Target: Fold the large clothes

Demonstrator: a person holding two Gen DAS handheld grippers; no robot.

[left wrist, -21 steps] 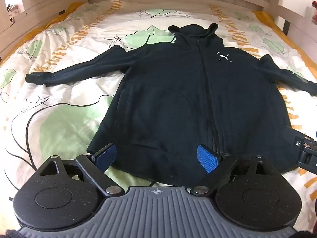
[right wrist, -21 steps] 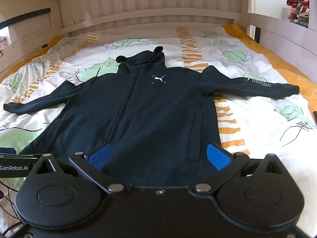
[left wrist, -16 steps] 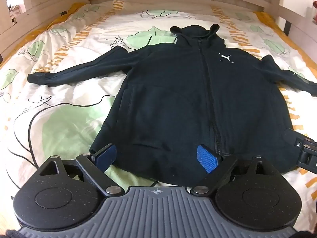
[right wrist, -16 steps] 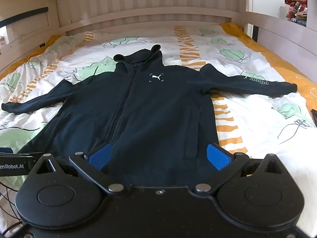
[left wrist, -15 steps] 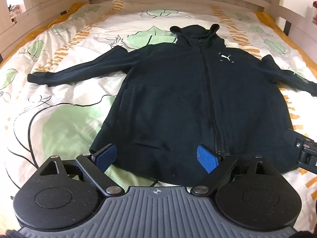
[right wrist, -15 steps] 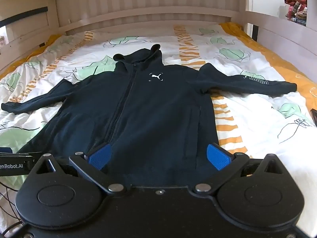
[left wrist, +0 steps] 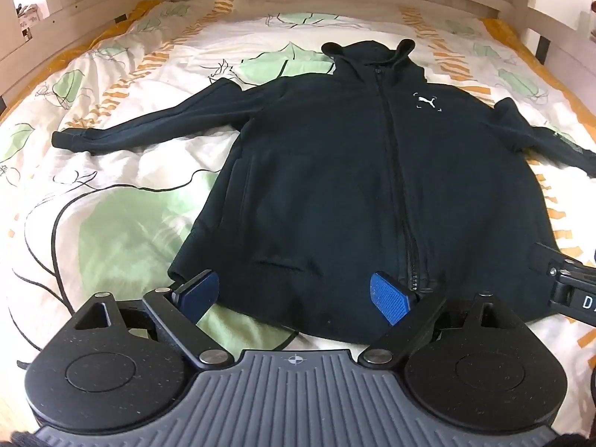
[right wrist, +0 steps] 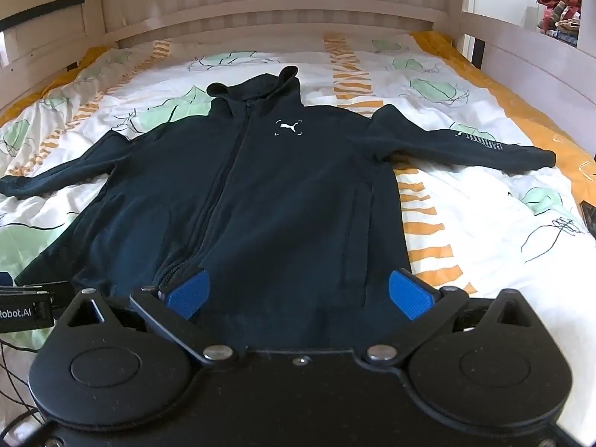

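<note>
A: How does the hoodie [left wrist: 357, 186] look?

B: Black, zipped up, lying flat and face up in the middle of the bed [left wrist: 111, 223], hood toward the headboard [right wrist: 260, 3], both sleeves spread out to the sides. There is a small white logo on the chest and pale lettering on one sleeve (too blurred to read with certainty).

A: And the claws?

B: The left claw [left wrist: 294, 298] has its blue pads wide apart, above the hem on one side of the zip, gripping nothing. The right claw [right wrist: 298, 294] is spread just as wide over the hem on the other side, also empty.

A: Anything in the way?

B: Nothing lies on the hoodie. The duvet [right wrist: 484, 231] under it is white with green leaves and orange stripes, slightly rumpled. Some cables [right wrist: 11, 365] trail at the near edge.

A: Room to move?

B: Open duvet lies beyond both sleeves; wooden side rails [right wrist: 521, 63] close in the bed on each side.
</note>
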